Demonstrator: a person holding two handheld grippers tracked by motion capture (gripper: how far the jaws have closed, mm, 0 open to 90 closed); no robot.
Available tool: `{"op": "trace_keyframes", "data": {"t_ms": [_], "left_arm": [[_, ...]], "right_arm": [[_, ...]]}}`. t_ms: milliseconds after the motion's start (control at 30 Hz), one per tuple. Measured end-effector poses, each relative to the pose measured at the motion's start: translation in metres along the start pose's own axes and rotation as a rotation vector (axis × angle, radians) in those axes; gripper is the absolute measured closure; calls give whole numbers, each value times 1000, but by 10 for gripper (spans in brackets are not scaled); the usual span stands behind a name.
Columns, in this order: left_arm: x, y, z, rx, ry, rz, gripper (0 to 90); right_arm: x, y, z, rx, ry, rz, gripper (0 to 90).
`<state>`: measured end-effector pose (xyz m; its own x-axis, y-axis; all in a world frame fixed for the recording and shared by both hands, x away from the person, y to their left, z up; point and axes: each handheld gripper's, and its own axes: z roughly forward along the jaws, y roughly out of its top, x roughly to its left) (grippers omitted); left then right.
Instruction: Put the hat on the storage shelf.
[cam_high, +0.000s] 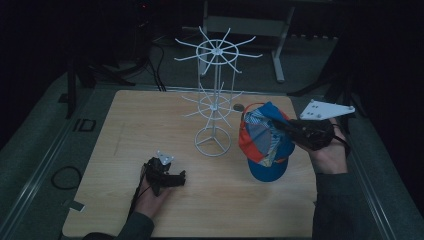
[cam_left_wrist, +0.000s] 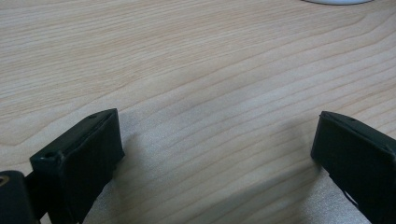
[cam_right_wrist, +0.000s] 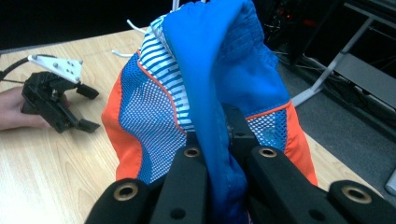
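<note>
The blue and orange mesh cap (cam_high: 265, 142) with its striped panel is hanging crumpled off the right gripper (cam_high: 280, 126), jaws pinching a blue fold, just right of the white wire rack (cam_high: 215, 90), while the left gripper (cam_high: 172, 177) is sitting wide on the wooden table (cam_high: 125, 130).

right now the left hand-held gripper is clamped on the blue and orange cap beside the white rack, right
Not the left. The right hand-held gripper is clamped on the blue and orange cap beside the white rack, as the right gripper view shows. The left hand-held gripper rests open on the table.
</note>
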<state>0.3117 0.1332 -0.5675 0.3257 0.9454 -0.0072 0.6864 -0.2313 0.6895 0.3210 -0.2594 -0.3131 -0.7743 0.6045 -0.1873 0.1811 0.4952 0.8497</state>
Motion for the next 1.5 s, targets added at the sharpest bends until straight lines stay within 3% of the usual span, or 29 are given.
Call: {"op": "trace_keyframes", "data": {"t_ms": [533,767,1500], "left_arm": [[0,0,0,0,0,0,24],[0,0,0,0,0,0,24],[0,0,0,-2,1,0,24]], "right_arm": [[-9,9,-4,-28,-6,21,881],[-15,11,-8,-67,-15,48,882],[-17,25,-11,-109,-35,59,881]]}}
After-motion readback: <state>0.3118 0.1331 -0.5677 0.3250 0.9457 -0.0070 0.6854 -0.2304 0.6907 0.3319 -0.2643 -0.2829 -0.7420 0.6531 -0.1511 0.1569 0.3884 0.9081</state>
